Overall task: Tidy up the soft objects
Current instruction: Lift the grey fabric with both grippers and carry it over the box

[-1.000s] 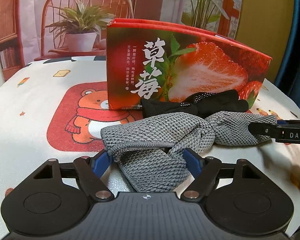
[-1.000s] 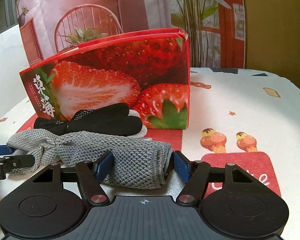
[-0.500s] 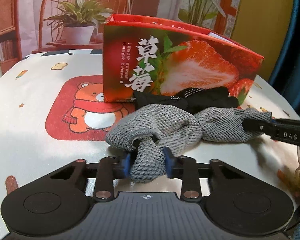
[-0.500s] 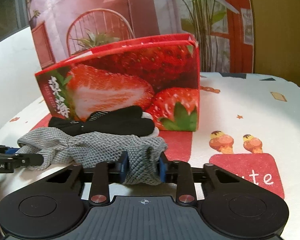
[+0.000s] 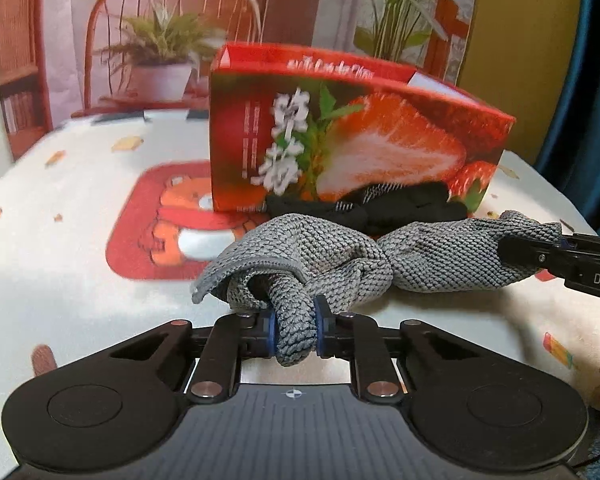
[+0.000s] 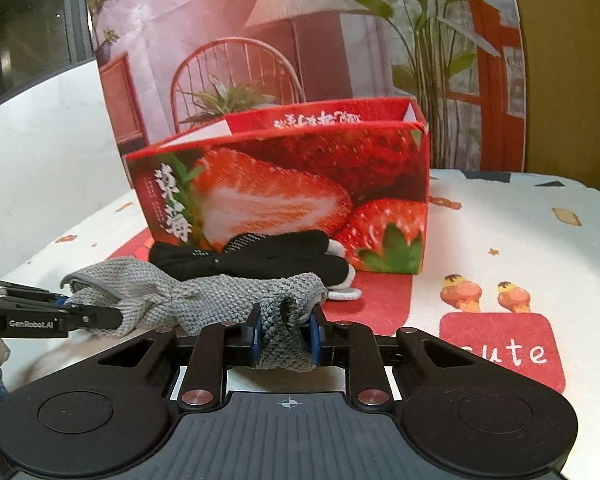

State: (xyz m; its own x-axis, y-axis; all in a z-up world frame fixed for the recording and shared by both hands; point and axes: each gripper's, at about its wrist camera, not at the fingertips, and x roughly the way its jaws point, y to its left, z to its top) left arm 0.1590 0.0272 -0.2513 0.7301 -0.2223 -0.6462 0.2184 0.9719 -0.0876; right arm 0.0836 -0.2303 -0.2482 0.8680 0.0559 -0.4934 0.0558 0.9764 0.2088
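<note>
One cloth-covered surface (image 5: 80,216) carries everything. At centre frame, the open-topped red strawberry-printed cardboard box (image 5: 352,148) likely awaits soft things. Below it, black gloves (image 5: 384,208), then the grey knitted cloth (image 5: 324,252), clenched endwise by left gripper (image 5: 295,330) and right gripper (image 6: 285,336), presumably for lifting.

Grey knitted cloth (image 5: 440,256), black gloves (image 6: 284,258), red strawberry-printed box (image 6: 300,188), white cartoon-patterned tablecloth (image 5: 80,208).

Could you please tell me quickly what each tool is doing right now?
Left tool: closed, holding one end of the grey knitted cloth.
Right tool: closed, holding the opposite end of the same cloth.
</note>
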